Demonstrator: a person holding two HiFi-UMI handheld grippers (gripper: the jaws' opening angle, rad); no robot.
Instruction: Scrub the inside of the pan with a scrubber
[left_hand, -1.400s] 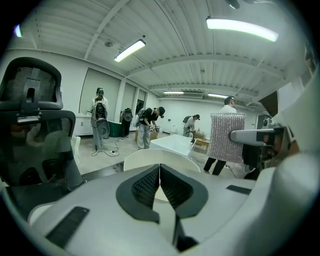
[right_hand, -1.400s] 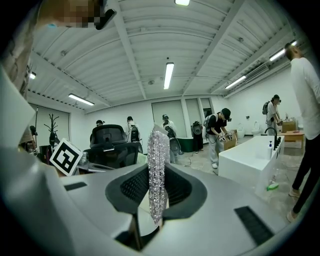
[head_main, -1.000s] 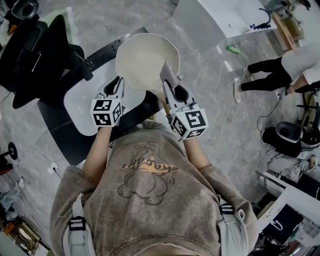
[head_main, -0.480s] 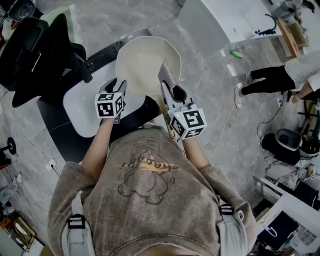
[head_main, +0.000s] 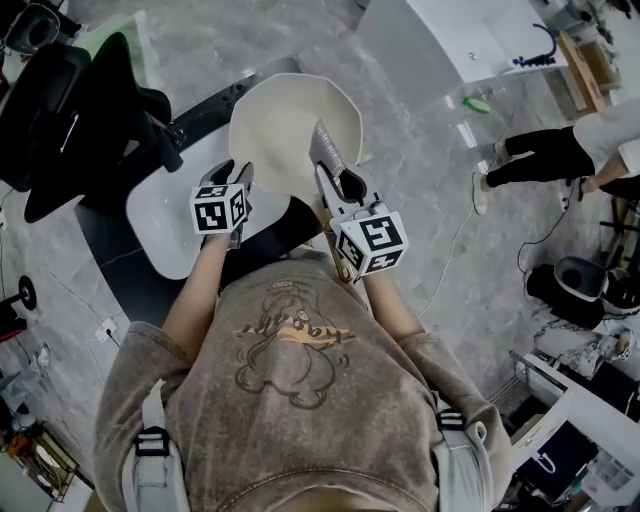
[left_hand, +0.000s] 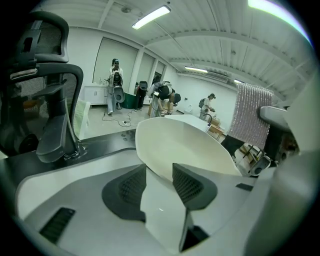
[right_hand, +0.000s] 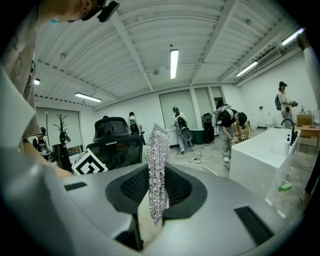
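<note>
White and round-cornered, the table (head_main: 165, 215) is lying under the pan's near side. A black, mesh-backed office chair (head_main: 70, 110) is standing to the left of the pan in the head view, well apart from it. The pan (head_main: 290, 125) itself is showing as a wide, shallow, cream-white bowl with a smooth matte inside and a softly angular rim.

The left gripper (head_main: 238, 172) is reaching to the pan's near left rim, sloping down toward it from the person's bare forearm. In the left gripper view (left_hand: 159, 175) its jaws have just been opening and are standing wide apart. A pale strip that seems to be part of the pan (left_hand: 180, 145) is running between the ribbed dark pads without being squeezed.

The right gripper (head_main: 335, 175) is pointing almost level at the pan's near right rim. Its jaws (right_hand: 156, 187) are pinching the scrubber (right_hand: 158, 160), a flat, silvery, glittering mesh pad standing on edge between them. From the head view the scrubber (head_main: 326, 148) is jutting over the pan's inside, just within the right rim; whether it is touching the surface cannot be told.
</note>
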